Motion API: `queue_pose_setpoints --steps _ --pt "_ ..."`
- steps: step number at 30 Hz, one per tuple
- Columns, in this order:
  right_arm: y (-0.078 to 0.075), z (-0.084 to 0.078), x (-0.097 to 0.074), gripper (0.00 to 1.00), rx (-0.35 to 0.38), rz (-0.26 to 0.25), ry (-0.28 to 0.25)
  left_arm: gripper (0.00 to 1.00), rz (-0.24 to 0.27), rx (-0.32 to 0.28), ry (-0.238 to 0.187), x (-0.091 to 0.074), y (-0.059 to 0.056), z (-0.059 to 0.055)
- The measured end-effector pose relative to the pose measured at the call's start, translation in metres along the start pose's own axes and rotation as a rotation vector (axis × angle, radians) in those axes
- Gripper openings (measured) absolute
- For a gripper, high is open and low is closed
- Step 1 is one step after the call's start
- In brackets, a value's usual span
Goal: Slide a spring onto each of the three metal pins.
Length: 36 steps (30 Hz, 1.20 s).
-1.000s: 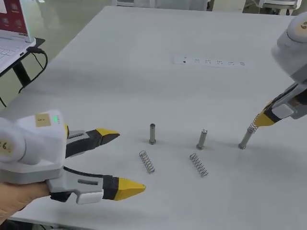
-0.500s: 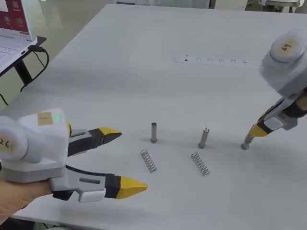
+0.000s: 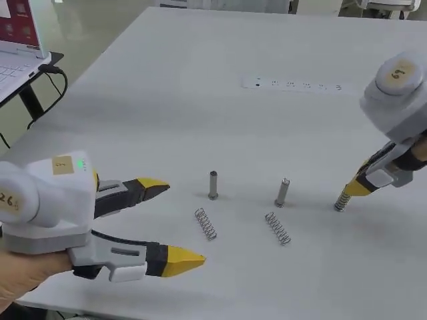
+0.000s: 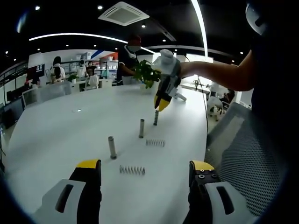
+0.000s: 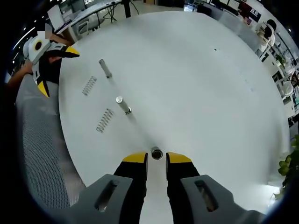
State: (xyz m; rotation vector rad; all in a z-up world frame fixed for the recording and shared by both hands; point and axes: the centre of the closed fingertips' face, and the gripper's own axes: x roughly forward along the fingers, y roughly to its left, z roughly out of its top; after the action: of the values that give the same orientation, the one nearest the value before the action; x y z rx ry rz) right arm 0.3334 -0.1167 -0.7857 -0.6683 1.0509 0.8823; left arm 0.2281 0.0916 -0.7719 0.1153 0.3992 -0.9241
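Observation:
Three metal pins stand in a row on the white table: the left pin [image 3: 213, 185], the middle pin [image 3: 283, 192], and the right pin [image 3: 341, 202], which wears a spring [image 3: 343, 198]. My right gripper [image 3: 357, 189] is at that pin's top, its jaws closed narrowly about the spring, and the pin's end [image 5: 156, 153] shows between the fingertips. Two loose springs lie flat in front of the pins, one on the left [image 3: 205, 223] and one in the middle [image 3: 277, 228]. My left gripper [image 3: 175, 223] hovers open at the near left, holding nothing, with a spring [image 4: 132, 170] just ahead of it.
A white power strip [image 3: 293, 85] lies at the far side of the table. A laptop [image 3: 17, 40] sits on a stand beyond the left edge. A mesh chair [image 5: 42, 154] is beside the table's near edge. People stand in the background [image 4: 133, 51].
My right gripper has come down along the right pin, carrying the spring from the pin's top to low on its shaft. The left gripper has barely moved.

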Motion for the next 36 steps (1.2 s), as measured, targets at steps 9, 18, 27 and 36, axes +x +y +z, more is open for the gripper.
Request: queue_pose_setpoints --steps 9,18,27,36 --pt "0.042 0.042 -0.029 0.12 -0.053 0.048 -0.126 0.73 -0.009 0.001 0.0 0.003 -0.002 -0.001" --pt "0.084 0.045 0.014 0.11 -0.035 0.15 -0.096 0.72 -0.008 0.006 -0.008 -0.003 -0.004 -0.001" --pt "0.098 0.058 0.047 0.12 0.045 0.136 -0.11 0.71 -0.006 0.005 -0.009 -0.005 -0.004 -0.004" --pt "0.093 0.05 0.07 0.11 0.093 0.09 -0.039 0.71 -0.005 0.005 -0.01 -0.007 -0.003 -0.006"
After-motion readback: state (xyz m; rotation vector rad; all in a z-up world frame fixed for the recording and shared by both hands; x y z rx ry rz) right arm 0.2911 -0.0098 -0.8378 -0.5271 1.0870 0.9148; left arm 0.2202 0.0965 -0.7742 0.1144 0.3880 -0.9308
